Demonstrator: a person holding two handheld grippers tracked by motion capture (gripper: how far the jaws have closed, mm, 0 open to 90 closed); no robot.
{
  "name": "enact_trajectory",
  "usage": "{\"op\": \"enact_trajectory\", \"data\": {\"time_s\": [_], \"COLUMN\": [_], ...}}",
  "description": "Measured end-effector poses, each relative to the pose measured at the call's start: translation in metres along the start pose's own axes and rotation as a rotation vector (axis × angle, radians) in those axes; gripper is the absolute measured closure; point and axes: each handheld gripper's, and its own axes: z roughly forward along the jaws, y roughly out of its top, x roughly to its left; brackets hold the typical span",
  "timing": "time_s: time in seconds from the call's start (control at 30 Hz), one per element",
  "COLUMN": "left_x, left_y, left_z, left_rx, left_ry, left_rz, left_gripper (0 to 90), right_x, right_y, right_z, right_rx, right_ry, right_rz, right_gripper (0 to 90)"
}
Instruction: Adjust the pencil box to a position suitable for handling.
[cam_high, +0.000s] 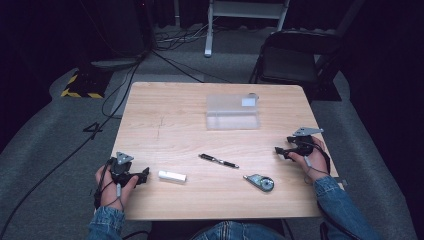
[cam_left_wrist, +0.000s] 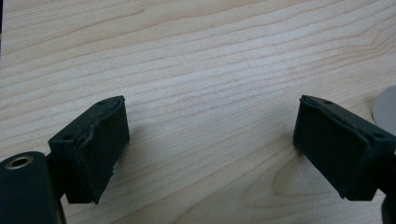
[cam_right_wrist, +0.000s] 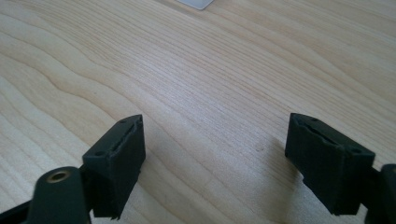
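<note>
Both claws gape – left claw (cam_high: 145, 173) near eraser (cam_high: 172, 176), plastic case (cam_high: 233, 111) shut

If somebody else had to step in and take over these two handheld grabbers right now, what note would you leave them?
Left gripper: open, holding nothing, low at the near left of the table, jaws pointing toward the white eraser just beside it.
Right gripper: open, holding nothing, at the right edge.
On the table: black pen in the middle, correction tape dispenser near the front, clear plastic case farther back, apparently closed.
Done: nothing is gripped; all three small items lie loose.
Left: probably all of the handling; the eraser looks the likeliest first pick for the left gripper.
</note>
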Motion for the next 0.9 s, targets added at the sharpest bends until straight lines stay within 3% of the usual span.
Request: {"op": "enact_trajectory", "data": {"time_s": [0.1, 0.43, 0.9], "left_x": [0.0, 0.0, 0.0], "left_y": [0.0, 0.001, 0.001], "left_z": [0.0, 0.001, 0.001], "left_rx": [0.0, 0.001, 0.001], "left_ry": [-0.001, -0.002, 0.0], "left_rz": [0.0, -0.003, -0.002], "left_gripper": [10.7, 10.1, 10.2], "right_x": [0.001, 0.002, 0.011], "right_y": [0.003, 0.008, 0.032], "right_z": [0.0, -0.001, -0.014], "right_rx": [0.013, 0.031, -0.018], "right_ry": [0.01, 0.035, 0.098], "right_rz": [-0.008, -0.037, -0.068], "right_gripper": [28.4, 34.9, 39.8]}}
